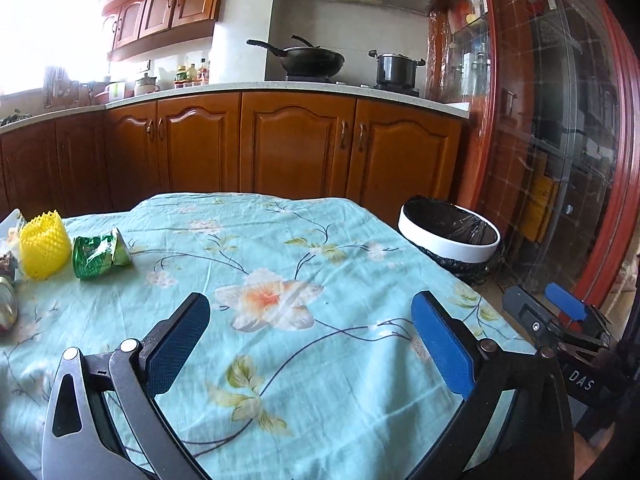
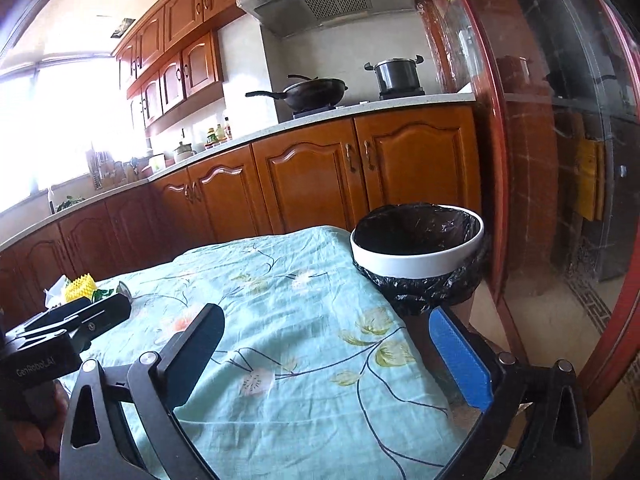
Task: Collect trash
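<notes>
I have both grippers hovering over the desk with nothing in them: the left gripper (image 1: 310, 340) has its pads spread wide, and the right gripper (image 2: 328, 354) is likewise wide apart near the desk's right edge. The trash sits at the far left of the desk: a crumpled green snack wrapper (image 1: 100, 258) just beside a yellow foam fruit net (image 1: 42, 246), with what may be more wrappers and a jar at the frame edge, too cut off for me to name. The trash bin (image 2: 418, 246), white-rimmed with a black liner, stands off the desk's right far corner, well apart from the litter.

I judge the left gripper should take the green wrapper first, coming in low and closing across its bulkiest fold, since thin foil can slip or drag the cloth.

The floral tablecloth (image 1: 280, 280) is loose and wrinkled, so I'd lift cleanly before travelling. Behind are wooden kitchen cabinets (image 1: 296, 148), a wok (image 1: 312, 60) and a pot (image 1: 394, 70) on the stove.
</notes>
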Available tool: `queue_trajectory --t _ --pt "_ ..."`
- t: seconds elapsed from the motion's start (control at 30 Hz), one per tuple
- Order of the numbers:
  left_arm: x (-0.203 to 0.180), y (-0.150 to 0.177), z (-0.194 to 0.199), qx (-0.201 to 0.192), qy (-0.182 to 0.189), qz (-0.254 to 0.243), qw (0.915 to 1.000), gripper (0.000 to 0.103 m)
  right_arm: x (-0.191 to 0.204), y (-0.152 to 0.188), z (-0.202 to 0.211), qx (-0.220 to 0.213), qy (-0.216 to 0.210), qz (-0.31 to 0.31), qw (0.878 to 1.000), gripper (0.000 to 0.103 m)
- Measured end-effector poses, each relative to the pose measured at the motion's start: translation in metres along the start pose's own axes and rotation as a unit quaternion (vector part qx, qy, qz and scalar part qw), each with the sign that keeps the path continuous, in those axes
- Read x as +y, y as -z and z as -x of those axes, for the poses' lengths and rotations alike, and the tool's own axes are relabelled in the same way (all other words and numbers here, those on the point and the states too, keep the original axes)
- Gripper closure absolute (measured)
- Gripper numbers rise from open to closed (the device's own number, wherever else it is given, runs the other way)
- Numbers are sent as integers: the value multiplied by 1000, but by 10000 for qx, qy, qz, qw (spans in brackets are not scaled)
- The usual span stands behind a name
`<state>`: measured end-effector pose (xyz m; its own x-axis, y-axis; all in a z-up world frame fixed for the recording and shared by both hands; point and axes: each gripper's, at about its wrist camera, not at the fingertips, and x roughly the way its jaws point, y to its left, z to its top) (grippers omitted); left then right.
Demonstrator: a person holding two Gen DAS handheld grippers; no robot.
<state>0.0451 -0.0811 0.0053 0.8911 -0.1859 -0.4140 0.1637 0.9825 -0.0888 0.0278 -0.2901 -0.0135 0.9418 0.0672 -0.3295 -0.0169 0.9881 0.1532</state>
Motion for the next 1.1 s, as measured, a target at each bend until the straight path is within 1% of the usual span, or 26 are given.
queue_trajectory --t 0.13,0.23,0.33,0.63,1.1 --pt "2 7 -1 90 -52 -35 9999 0 7 9 5 -111 21 176 9998 0" --pt "3 11 0 89 -87 -41 9999 0 11 12 10 -226 20 322 9992 0" --pt "3 14 2 82 -133 -53 9999 0 16 14 11 -234 30 419 9988 0" --pt "2 18 6 69 -258 -110 9996 0 17 17 12 -232 -24 403 9989 0" --pt "-2 17 10 18 -322 -183 9993 0 17 16 16 -279 -76 359 9989 0"
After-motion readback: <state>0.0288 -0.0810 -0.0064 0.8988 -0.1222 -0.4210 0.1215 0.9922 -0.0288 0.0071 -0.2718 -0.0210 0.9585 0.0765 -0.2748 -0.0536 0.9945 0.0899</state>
